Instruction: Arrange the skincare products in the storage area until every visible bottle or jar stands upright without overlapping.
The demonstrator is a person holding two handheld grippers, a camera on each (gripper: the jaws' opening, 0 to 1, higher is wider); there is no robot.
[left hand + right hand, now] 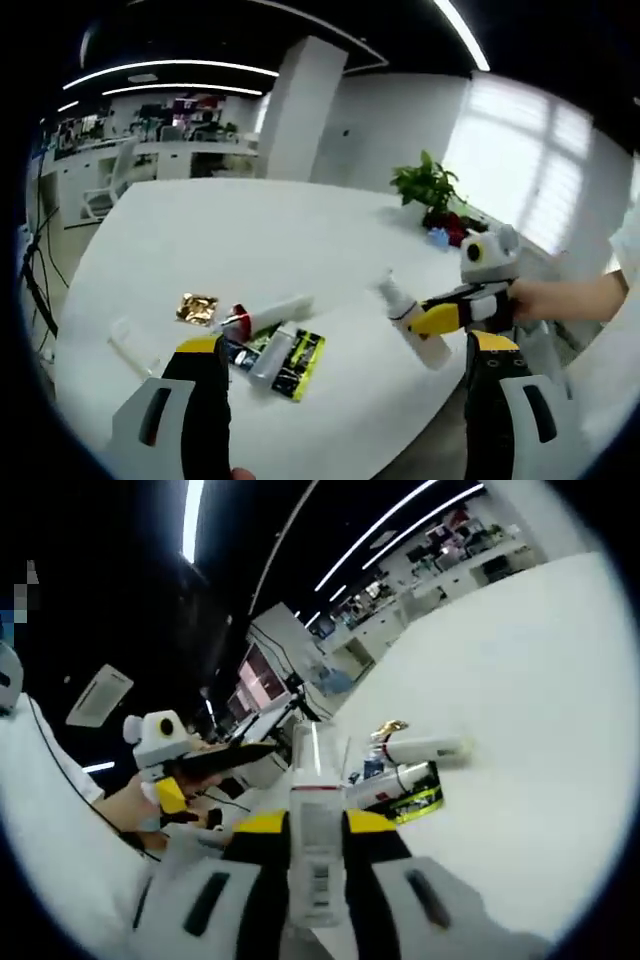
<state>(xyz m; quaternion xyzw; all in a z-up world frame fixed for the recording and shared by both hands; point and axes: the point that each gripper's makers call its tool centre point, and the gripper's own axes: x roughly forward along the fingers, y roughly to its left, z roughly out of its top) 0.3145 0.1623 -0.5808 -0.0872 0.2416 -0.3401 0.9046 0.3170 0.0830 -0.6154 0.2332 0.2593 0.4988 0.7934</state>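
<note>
On the white table (250,240) lies a small heap: a white tube with a red cap (268,314), a grey tube (271,356), a green-black packet (303,352) and a gold sachet (197,307). My left gripper (345,352) hovers above the heap with its jaws wide apart and nothing between them. From the right comes my right gripper (440,318), shut on a white bottle (408,312) held tilted above the table. In the right gripper view that white bottle (315,810) stands between the jaws of my right gripper (316,825). Beyond lie the white tube (425,748), the packet (420,802) and the sachet (390,727). The left gripper (205,763) shows at the left.
A clear plastic piece (130,342) lies left of the heap near the table edge. A potted plant (430,185) stands at the far right of the table. A person's hand (560,298) holds the right gripper. Desks and chairs stand behind.
</note>
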